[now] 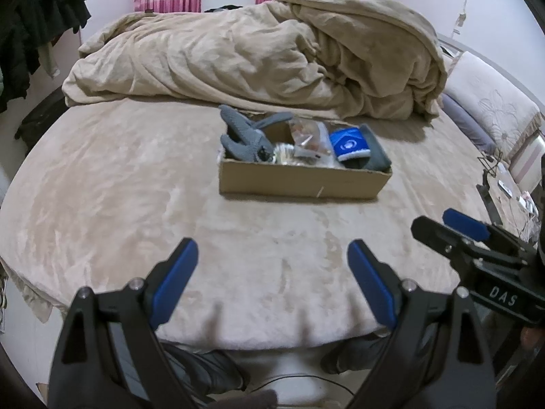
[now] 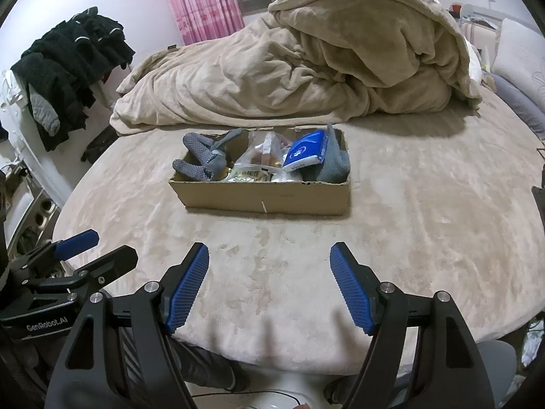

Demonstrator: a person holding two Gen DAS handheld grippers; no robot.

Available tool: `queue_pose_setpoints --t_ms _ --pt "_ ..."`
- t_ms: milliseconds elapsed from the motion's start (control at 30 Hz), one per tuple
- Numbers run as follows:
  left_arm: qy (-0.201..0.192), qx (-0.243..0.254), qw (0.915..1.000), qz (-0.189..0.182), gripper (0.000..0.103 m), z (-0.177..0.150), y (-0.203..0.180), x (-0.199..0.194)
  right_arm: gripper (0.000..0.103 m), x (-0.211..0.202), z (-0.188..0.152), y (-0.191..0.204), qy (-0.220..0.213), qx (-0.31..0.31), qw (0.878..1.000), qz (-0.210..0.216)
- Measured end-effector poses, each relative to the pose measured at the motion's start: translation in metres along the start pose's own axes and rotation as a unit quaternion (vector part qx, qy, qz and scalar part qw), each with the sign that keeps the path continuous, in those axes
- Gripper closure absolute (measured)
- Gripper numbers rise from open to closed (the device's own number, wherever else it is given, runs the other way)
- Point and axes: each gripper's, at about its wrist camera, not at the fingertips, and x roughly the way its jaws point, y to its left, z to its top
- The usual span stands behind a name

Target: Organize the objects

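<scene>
a shallow brown cardboard box (image 2: 260, 192) sits on the beige plush bed cover (image 2: 408, 225), about midway across the bed and just in front of the heaped beige blanket (image 2: 306, 64) that fills the far side. inside the box, at its left end, lies a grey knitted dotted glove (image 2: 204, 156); in the middle are clear crinkled plastic snack bags (image 2: 262, 156); toward the right end a blue and white tissue pack (image 2: 305, 155) leans on a folded grey cloth (image 2: 335, 162).

both grippers hover over the near edge of the bed, well apart from the box. the left gripper (image 1: 272, 276) has its blue-padded fingers spread wide, holding nothing. the right gripper (image 2: 269, 283) is likewise spread wide and empty. a pile of black clothes (image 2: 68, 64) hangs beyond the bed's left side.
</scene>
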Motion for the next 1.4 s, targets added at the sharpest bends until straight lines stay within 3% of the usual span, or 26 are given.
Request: queue_pose_setpoints --t_ms 1400 --pt "-0.008 0.007 0.9999 -0.004 0.012 0.0047 -0.0026 -0.0048 0.026 -0.0006 0.0038 0.0014 0.001 0.002 1.0 0.005"
